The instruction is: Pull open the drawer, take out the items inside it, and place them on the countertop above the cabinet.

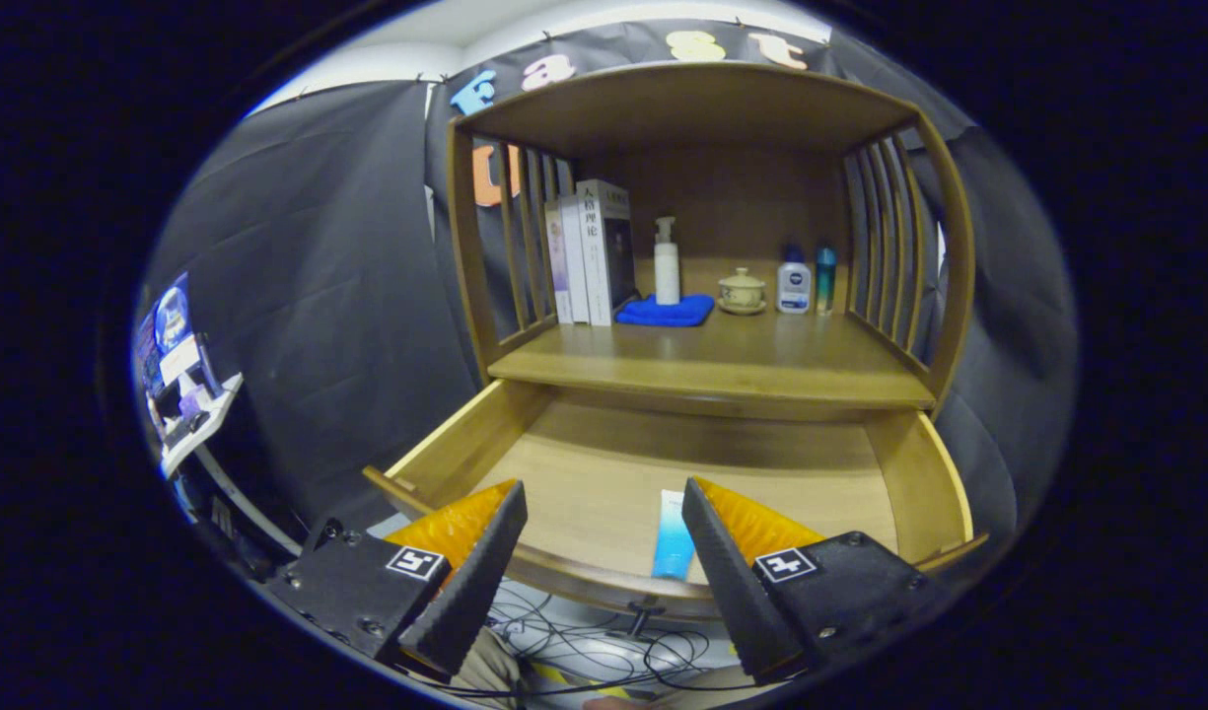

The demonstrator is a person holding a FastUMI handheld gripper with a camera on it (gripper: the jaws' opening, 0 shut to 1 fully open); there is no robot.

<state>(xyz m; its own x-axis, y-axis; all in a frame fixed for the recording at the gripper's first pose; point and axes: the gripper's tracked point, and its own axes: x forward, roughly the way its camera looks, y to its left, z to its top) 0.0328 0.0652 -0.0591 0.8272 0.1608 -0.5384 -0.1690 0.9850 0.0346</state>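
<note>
The wooden drawer (pixel 446 444) stands pulled open below the cabinet's countertop (pixel 722 360). A blue and white tube (pixel 673 537) lies flat on the drawer floor near its front wall, just beside my right finger. My gripper (pixel 604 503) hovers open above the drawer's front edge, with nothing between its fingers. The tube's right side is partly hidden by the right finger (pixel 722 562).
On the countertop, at the back, stand several books (pixel 589 251), a white pump bottle (pixel 667 261) on a blue cloth (pixel 666 312), a lidded cup (pixel 742 292) and two small bottles (pixel 806 281). Slatted wooden sides flank the shelf. Cables (pixel 604 651) lie on the floor below.
</note>
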